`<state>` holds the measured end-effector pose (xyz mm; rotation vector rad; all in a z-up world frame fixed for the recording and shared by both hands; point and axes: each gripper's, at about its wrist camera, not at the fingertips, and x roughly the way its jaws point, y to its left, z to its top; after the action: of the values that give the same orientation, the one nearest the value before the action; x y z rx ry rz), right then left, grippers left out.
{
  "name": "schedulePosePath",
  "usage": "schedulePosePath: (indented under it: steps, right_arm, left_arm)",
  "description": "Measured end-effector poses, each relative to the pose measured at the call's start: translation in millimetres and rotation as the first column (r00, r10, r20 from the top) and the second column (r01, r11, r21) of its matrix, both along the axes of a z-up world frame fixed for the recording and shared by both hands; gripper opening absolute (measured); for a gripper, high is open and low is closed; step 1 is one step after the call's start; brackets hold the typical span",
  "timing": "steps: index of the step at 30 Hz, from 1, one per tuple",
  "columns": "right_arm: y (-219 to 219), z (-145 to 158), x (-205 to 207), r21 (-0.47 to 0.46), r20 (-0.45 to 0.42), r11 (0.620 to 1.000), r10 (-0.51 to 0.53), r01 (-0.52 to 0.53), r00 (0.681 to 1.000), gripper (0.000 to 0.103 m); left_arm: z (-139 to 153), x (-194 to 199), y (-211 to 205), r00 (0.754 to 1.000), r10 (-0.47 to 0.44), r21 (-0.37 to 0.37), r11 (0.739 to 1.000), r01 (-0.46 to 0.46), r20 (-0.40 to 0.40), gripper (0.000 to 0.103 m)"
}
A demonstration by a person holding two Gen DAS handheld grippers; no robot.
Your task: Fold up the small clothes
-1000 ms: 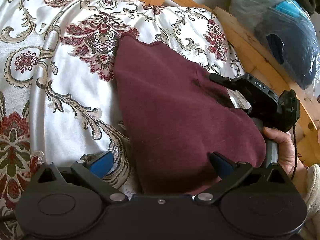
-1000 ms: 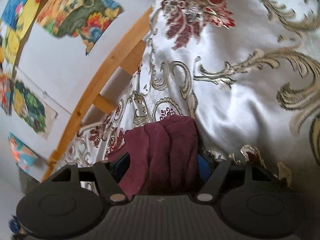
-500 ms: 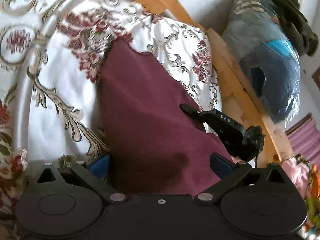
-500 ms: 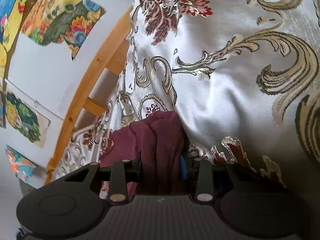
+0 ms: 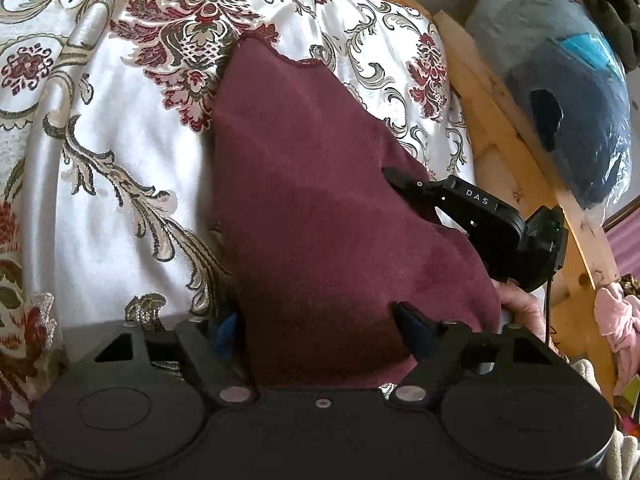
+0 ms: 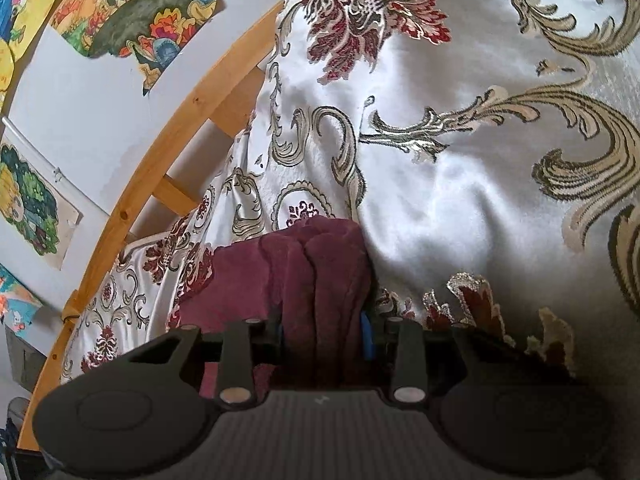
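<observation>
Left wrist, maroon garment (image 5: pixel 320 208), fuzzy, spread flat

The garment (image 5: pixel 320 200) lies on the bedspread (image 5: pixel 120 168), which covers the bed. The bed frame (image 5: pixel 500 120) runs along its right edge, with a bagged bundle (image 5: pixel 568 112) beyond it. Pictures (image 6: pixel 132 12) hang on the wall behind.

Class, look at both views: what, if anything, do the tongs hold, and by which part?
Both sets of tongs have been closing on the maroon cloth. The right tongs pinch a bunched edge of it; the left tongs straddle its near end, grip unclear.
</observation>
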<state>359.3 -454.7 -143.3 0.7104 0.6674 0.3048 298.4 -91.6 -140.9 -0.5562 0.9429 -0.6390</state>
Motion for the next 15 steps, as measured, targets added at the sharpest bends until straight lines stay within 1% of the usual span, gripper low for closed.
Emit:
schedulePosePath:
  steps: [2, 4, 7, 9, 12, 15]
  right_arm:
    - [1.7, 2.5, -1.7, -0.008, 0.012, 1.0, 0.003, -0.003, 1.0, 0.028]
    - [4.2, 6.5, -4.3, -0.016, 0.028, 1.0, -0.004, 0.005, 1.0, 0.025]
    - [13.6, 20.5, -11.1, -0.067, 0.081, 0.998, -0.001, 0.006, 0.997, 0.023]
    - [23.6, 35.7, -17.0, -0.095, 0.138, 0.995, 0.02, -0.007, 0.99, 0.023]
    - [41.8, 59.3, -22.5, -0.136, 0.212, 0.991, 0.044, -0.016, 0.976, 0.022]
    - [59.6, 81.9, -19.8, -0.145, 0.297, 0.989, 0.063, -0.02, 0.953, 0.022]
  left_arm:
    - [0.4, -1.8, 1.7, 1.0, 0.009, -0.004, 1.0, -0.009, 0.005, 0.07]
    - [2.4, -4.2, 1.8, 1.0, 0.012, 0.004, 1.0, -0.012, 0.024, 0.066]
    - [10.7, -9.1, -1.8, 0.996, 0.005, 0.044, 0.999, -0.009, 0.084, 0.059]
    - [20.9, -14.5, -6.4, 0.99, -0.007, 0.09, 0.996, -0.006, 0.143, 0.056]
    - [36.4, -20.3, -6.8, 0.974, -0.006, 0.136, 0.99, -0.026, 0.226, 0.055]
    - [55.7, -23.1, 1.1, 0.944, 0.012, 0.186, 0.979, -0.078, 0.331, 0.055]
